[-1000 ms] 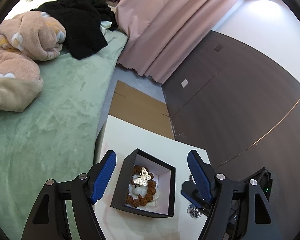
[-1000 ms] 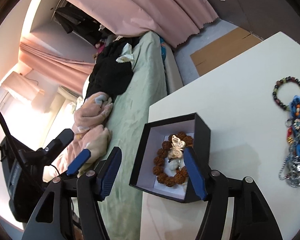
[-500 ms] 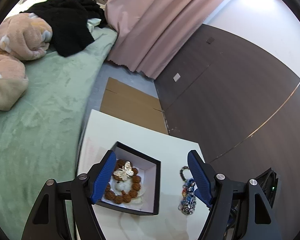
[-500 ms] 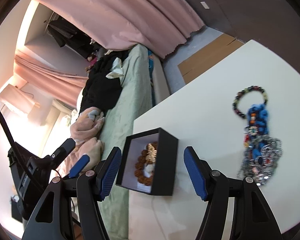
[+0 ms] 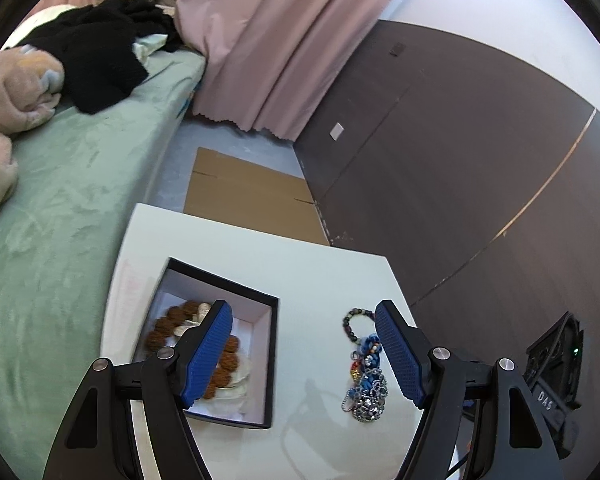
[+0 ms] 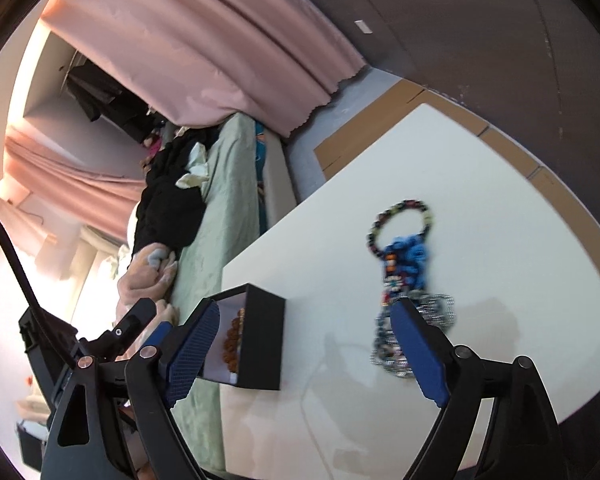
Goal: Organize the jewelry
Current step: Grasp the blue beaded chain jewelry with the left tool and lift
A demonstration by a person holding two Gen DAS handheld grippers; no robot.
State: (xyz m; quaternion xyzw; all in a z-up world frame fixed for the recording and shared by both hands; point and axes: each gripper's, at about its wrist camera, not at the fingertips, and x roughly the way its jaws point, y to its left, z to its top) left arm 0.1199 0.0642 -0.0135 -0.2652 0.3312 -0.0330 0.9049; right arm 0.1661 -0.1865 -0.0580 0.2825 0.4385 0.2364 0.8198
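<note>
Black card makes the box, which stands open on the white table, near the edge by the bed. A brown bead bracelet with a pale ornament already lies in it, so I judge this box is where the jewelry must go. The rest waits well apart from the box: a heap of blue beads and silver chain, with a dark bead ring touching its far end. I think they lie in the open so that I can take one piece at a time.

My left gripper hangs over the bare table between box and heap, jaws wide, nothing between them. My right gripper is opening its jaws at this moment; they hold nothing, and only bare table is between them. Probably I open it for the heap, which is just beside the right finger.

Much is hard to read. The left finger covers part of the bracelet, so I cannot see the whole of the ornament. In the right view the box shows mostly its outer wall, and the heap is blurred; how many pieces are tangled there I cannot tell. The near table edge is cut off behind the gripper arms.
</note>
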